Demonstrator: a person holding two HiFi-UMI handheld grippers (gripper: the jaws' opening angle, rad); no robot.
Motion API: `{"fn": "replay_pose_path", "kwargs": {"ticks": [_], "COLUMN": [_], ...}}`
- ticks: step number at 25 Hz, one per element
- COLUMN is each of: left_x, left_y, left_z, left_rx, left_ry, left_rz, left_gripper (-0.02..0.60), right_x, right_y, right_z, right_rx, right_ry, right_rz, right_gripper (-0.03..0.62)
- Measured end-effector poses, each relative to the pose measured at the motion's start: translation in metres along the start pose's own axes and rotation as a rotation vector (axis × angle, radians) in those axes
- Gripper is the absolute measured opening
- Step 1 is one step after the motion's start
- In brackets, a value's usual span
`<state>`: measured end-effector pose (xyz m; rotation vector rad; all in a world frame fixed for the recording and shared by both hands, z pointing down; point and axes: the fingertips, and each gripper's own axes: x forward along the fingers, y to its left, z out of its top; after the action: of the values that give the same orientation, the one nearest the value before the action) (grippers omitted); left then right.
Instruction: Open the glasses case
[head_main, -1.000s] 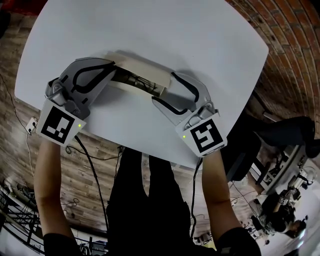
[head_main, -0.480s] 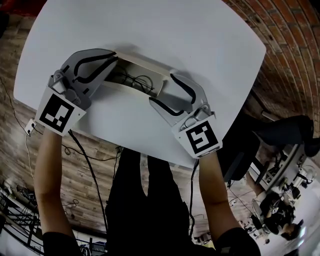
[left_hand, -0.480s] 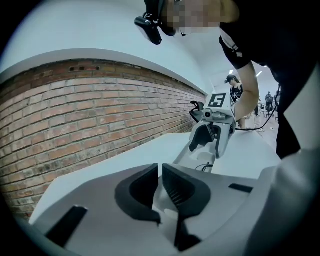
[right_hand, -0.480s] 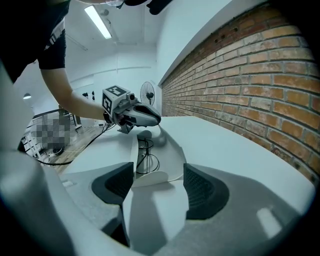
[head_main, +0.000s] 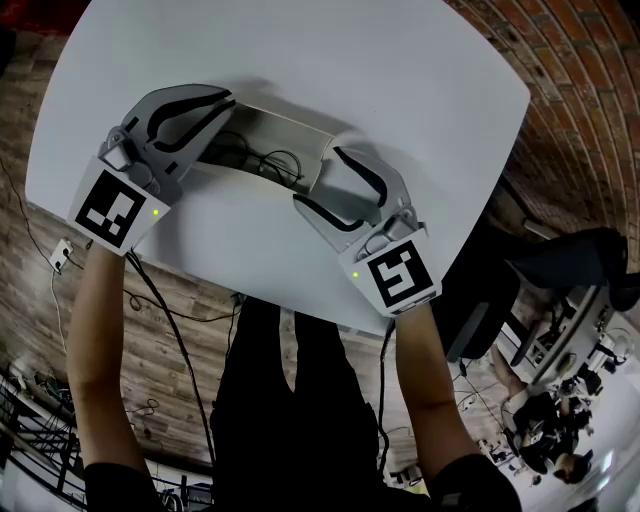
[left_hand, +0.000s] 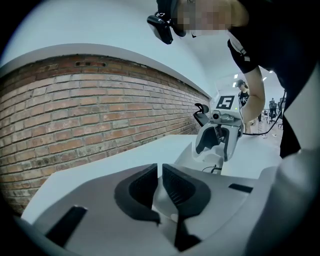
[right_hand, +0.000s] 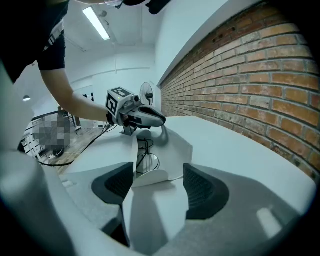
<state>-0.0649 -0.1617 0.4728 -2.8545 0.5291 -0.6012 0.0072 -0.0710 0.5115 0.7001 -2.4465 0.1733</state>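
Note:
A white glasses case (head_main: 292, 136) lies open on the white table (head_main: 330, 60), with black wire-framed glasses (head_main: 268, 162) inside. My left gripper (head_main: 226, 108) is at the case's left end, shut on the thin raised lid (left_hand: 163, 199), whose edge shows between the close-set pads. My right gripper (head_main: 320, 178) straddles the right end of the case (right_hand: 159, 150) with both pads against its sides. In the right gripper view the glasses (right_hand: 145, 156) sit in the tray beyond, and the left gripper (right_hand: 141, 116) is at the far end.
The case sits near the table's front edge (head_main: 250, 285), just ahead of the person's legs. Cables (head_main: 170, 330) hang below over a wooden floor. A brick wall (left_hand: 75, 115) runs along the table's far side.
The left gripper has moved away from the person with the lid, opening the case wider. More of the glasses shows now. The right gripper has stayed on the case's end.

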Motion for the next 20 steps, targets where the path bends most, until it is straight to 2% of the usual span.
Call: {"fn": "replay_pose_path", "kwargs": {"ticks": [6,13,20], "left_x": [0.0046,0.0003,-0.0018], "left_y": [0.0078,0.0061,0.0022], "left_z": [0.0054,0.0055,0.0078], "left_rx": [-0.144,-0.201,-0.195], "left_ry": [-0.07,-0.096,-0.102], "left_rz": [0.013,-0.005,-0.021], "left_gripper": [0.018,0.02,0.023], "right_x": [0.0001,0.0003,-0.0024], "right_y": [0.0,0.0034,0.0019], "right_z": [0.0006,-0.0003,0.0042], "right_rx": [0.0,0.002,0.013], "right_ry": [-0.005,-0.005,-0.038], "right_rz": [-0.003,-0.006,0.002], "right_gripper": [0.311,0.311,0.311]}}
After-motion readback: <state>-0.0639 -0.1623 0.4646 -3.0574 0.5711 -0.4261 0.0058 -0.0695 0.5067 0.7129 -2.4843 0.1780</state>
